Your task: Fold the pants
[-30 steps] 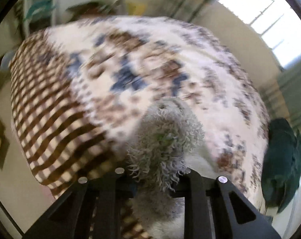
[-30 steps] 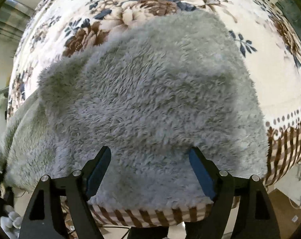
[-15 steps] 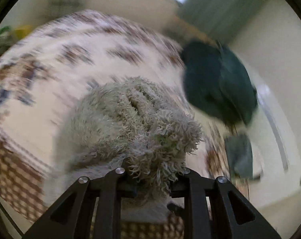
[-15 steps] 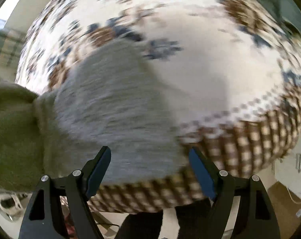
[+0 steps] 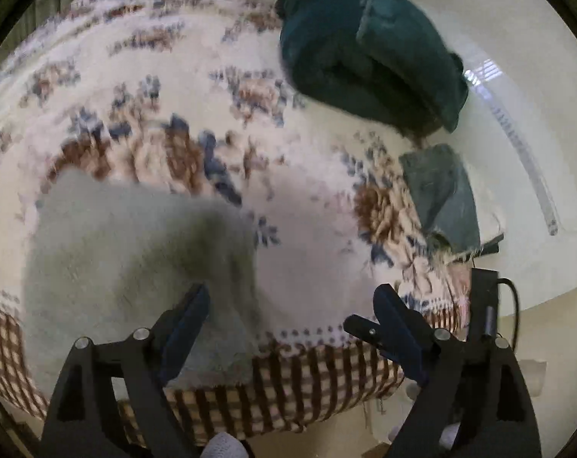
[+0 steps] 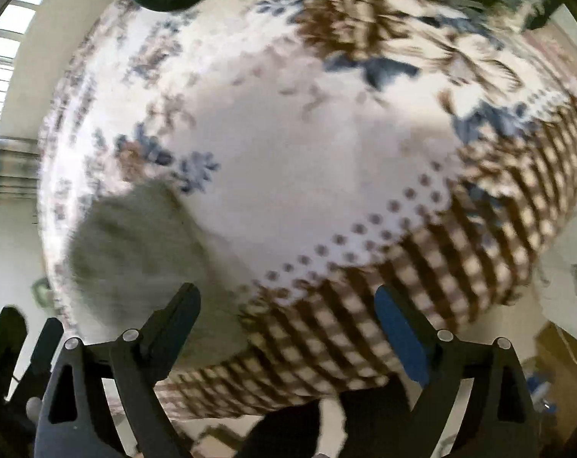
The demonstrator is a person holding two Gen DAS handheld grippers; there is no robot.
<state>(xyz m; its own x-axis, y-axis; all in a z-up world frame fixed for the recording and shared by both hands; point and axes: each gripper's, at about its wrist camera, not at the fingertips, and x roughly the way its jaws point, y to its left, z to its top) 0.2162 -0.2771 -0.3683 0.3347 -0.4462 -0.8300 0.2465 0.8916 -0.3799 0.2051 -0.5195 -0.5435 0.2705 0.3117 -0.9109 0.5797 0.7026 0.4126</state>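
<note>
The fluffy grey pants lie in a folded heap near the front edge of the floral blanket. My left gripper is open and empty, just right of the heap, its left finger over the heap's edge. In the right wrist view the pants sit at lower left. My right gripper is open and empty above the blanket's checked border, right of the pants.
A dark green folded blanket lies at the back right. A smaller grey-green folded cloth sits at the right edge. The right gripper's finger shows beside my left one. Pale floor lies beyond the edges.
My left gripper has let go of the pants and opened; the pants now lie on the blanket. Both views have swung to the right, and the right gripper has moved off the pants.
</note>
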